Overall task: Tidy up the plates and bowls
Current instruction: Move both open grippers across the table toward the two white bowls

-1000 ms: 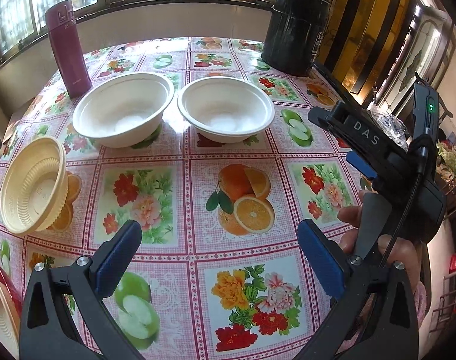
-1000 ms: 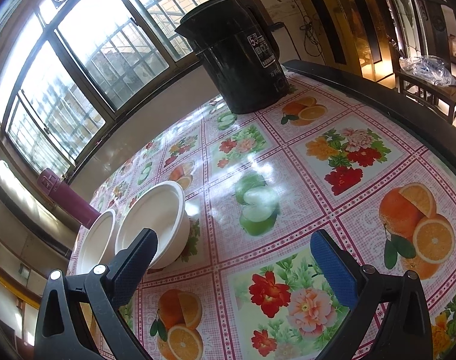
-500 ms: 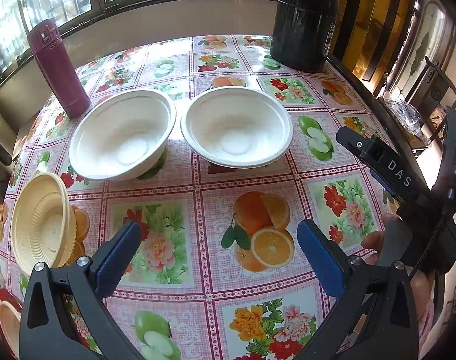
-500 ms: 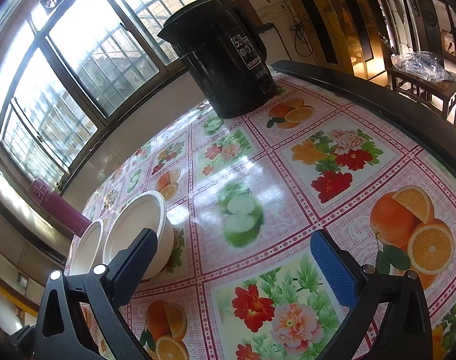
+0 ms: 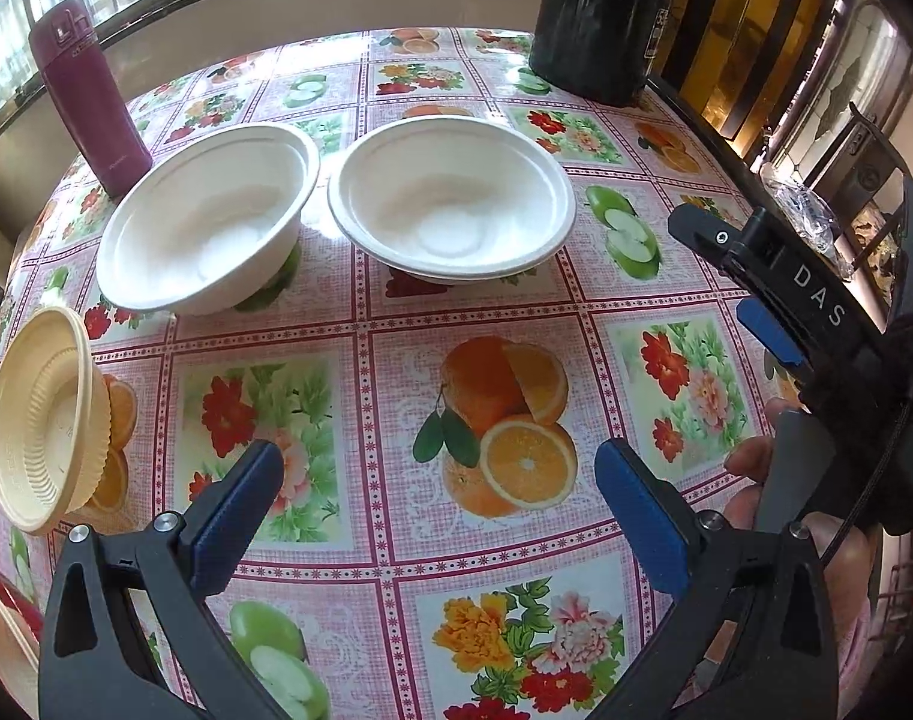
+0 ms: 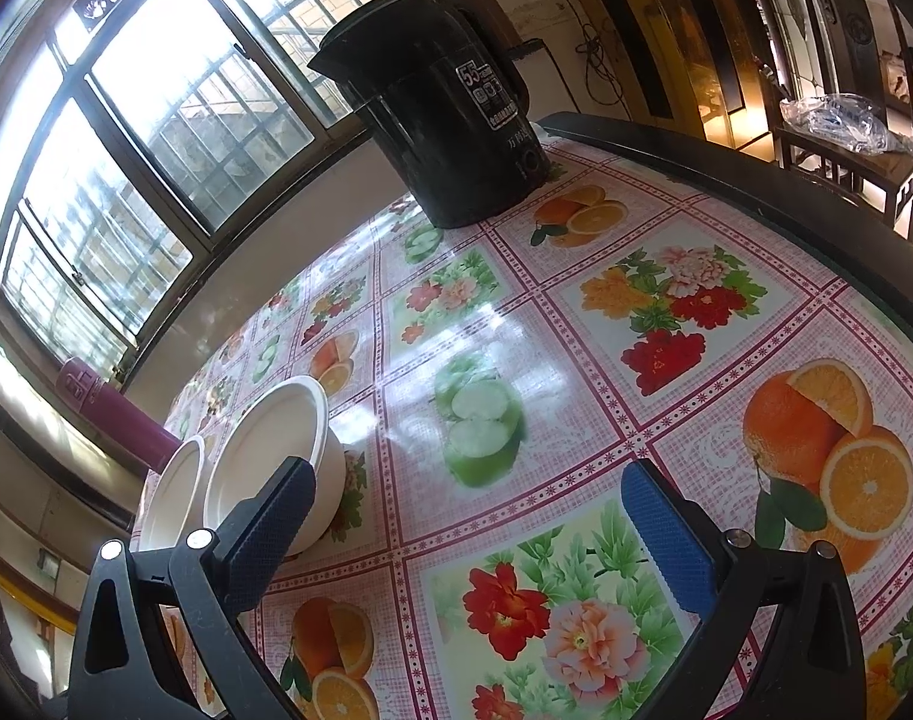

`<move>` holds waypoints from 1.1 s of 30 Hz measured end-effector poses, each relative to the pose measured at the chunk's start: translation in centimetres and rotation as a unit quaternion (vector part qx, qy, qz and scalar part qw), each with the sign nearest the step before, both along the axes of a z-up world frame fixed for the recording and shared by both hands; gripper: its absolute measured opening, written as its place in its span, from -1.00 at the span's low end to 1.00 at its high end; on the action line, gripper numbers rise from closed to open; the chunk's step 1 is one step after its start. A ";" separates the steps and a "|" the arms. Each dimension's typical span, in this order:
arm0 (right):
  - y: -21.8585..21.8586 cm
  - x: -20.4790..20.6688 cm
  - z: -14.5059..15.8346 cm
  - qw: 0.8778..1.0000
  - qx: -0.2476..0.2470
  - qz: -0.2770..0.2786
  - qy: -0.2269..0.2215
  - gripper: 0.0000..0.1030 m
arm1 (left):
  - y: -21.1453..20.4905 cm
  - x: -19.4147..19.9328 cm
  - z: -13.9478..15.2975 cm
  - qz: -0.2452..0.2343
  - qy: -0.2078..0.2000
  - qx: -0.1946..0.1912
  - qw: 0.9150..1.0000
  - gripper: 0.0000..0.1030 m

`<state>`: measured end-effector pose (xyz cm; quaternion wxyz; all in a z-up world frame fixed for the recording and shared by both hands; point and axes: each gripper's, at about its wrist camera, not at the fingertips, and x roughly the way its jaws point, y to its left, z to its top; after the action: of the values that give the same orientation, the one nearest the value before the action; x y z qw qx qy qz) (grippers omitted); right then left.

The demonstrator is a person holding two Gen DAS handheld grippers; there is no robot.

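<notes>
Bowls (image 5: 450, 198), two, white, shallow, side by side, both grippers' jaws spread.

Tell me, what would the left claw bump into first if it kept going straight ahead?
Probably the right-hand white bowl. The left claw is open, hovering over the tablecloth, with nothing between it and that bowl, though depth is hard to judge.

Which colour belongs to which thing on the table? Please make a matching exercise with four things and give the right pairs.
Things:
1. flask
2. kettle
3. ridged bowl
4. two big bowls

Colours:
a. white
b. cream yellow
c. black
d. dark pink

Pairs: 1-d, 2-c, 3-b, 4-a
</notes>
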<state>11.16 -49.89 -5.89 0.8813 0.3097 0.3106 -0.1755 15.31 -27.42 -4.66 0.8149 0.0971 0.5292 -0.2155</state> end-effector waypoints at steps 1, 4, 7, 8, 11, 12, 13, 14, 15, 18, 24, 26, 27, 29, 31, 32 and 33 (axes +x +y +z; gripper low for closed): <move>0.0 0.0 0.0 1.000 0.001 0.000 0.000 1.00 | 0.1 0.0 0.0 -0.001 0.000 0.000 1.000 1.00; 0.0 0.0 -0.1 1.000 0.001 -0.001 0.001 1.00 | 0.1 0.0 -0.1 0.000 0.002 -0.001 1.000 1.00; 0.0 0.0 -0.2 1.000 0.002 -0.001 0.003 1.00 | 0.2 0.0 -0.2 0.000 0.004 -0.004 1.000 1.00; 0.0 0.1 -0.2 1.000 0.002 -0.001 0.003 1.00 | 0.2 0.0 -0.3 0.001 0.006 -0.004 1.000 1.00; -0.1 0.1 -0.2 1.000 0.003 0.000 0.003 1.00 | 0.3 0.1 -0.6 0.000 0.010 -0.002 1.000 1.00; -0.1 0.1 -0.3 1.000 0.003 0.000 0.003 1.00 | 0.3 0.1 -0.6 0.001 0.011 -0.002 1.000 1.00; -0.1 0.1 -0.3 1.000 0.004 0.000 0.004 1.00 | 0.3 0.2 -0.6 0.002 0.012 -0.003 1.000 1.00; -0.1 0.1 -0.3 1.000 0.005 0.000 0.003 1.00 | 0.3 0.2 -0.7 0.003 0.013 -0.003 1.000 1.00; -0.1 0.1 -0.3 1.000 0.006 0.001 0.003 1.00 | 0.3 0.2 -0.7 0.003 0.014 -0.003 1.000 1.00; -0.1 0.1 -0.3 1.000 0.008 0.001 0.004 1.00 | 0.3 0.2 -0.7 0.001 0.014 -0.003 1.000 1.00; 0.0 0.1 -0.5 1.000 0.010 0.001 0.005 1.00 | 0.4 0.2 -0.9 0.000 0.018 -0.004 1.000 1.00; -0.1 0.2 -0.5 1.000 0.011 0.001 0.005 1.00 | 0.4 0.2 -0.9 0.000 0.018 -0.003 1.000 1.00; -0.1 0.2 -0.5 1.000 0.012 0.001 0.006 1.00 | 0.4 0.2 -0.9 0.000 0.019 -0.003 1.000 1.00; 0.0 0.1 -0.5 1.000 0.012 0.001 0.006 1.00 | 0.4 0.2 -1.0 0.001 0.019 -0.004 1.000 1.00; 0.0 0.1 -0.5 1.000 0.012 0.001 0.006 1.00 | 0.5 0.2 -1.0 0.000 0.019 -0.005 1.000 1.00; 0.0 0.1 -0.6 1.000 0.013 0.002 0.006 1.00 | 0.5 0.2 -1.1 0.000 0.020 -0.004 1.000 1.00; 0.0 0.1 -0.6 1.000 0.013 0.002 0.006 1.00 | 0.5 0.2 -1.1 0.000 0.021 -0.004 1.000 1.00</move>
<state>11.29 -49.90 -6.45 0.8756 0.3197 0.3188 -0.1718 15.52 -26.96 -5.80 0.8042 0.0890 0.5451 -0.2194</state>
